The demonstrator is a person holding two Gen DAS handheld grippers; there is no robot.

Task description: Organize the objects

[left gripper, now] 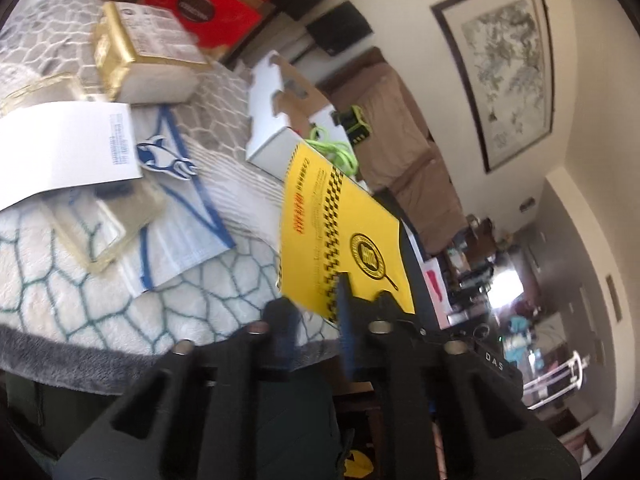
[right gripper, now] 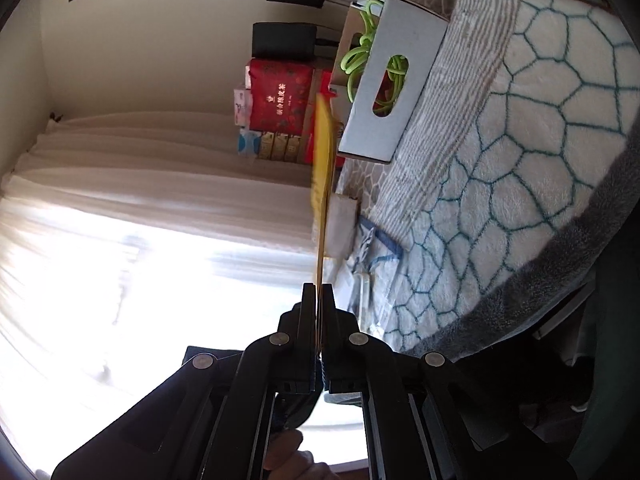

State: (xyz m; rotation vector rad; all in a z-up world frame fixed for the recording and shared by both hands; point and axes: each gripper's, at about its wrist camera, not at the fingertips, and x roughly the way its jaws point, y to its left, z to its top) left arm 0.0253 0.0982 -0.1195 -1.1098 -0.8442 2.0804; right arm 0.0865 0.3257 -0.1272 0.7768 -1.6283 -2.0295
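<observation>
The right gripper [right gripper: 319, 292] is clamped on the lower edge of a thin yellow card booklet with a black checkered stripe [right gripper: 322, 168], which it holds upright in the air, just off the near edge of the blanket-covered surface [right gripper: 520, 160]. In the left wrist view the same yellow booklet [left gripper: 340, 224] shows its printed face, and the black right gripper [left gripper: 420, 280] stands behind it. The left gripper [left gripper: 316, 304] is at the booklet's bottom edge; its blue pad [left gripper: 344, 300] lies over the cover, but whether the jaws really pinch the card I cannot tell, because the picture is blurred there.

I judge that the step in hand is the carrying of the booklet to its place. On the blanket lie a white cardboard box with a green cord inside [left gripper: 280, 120], a gold and white carton [left gripper: 136, 56], a white paper sheet [left gripper: 68, 148] and a blue-trimmed plastic bag [left gripper: 180, 208]. The next move probably calls for bringing the booklet over a bare part of the blanket or into the box, keeping it steady so the thin card does not bend.
</observation>
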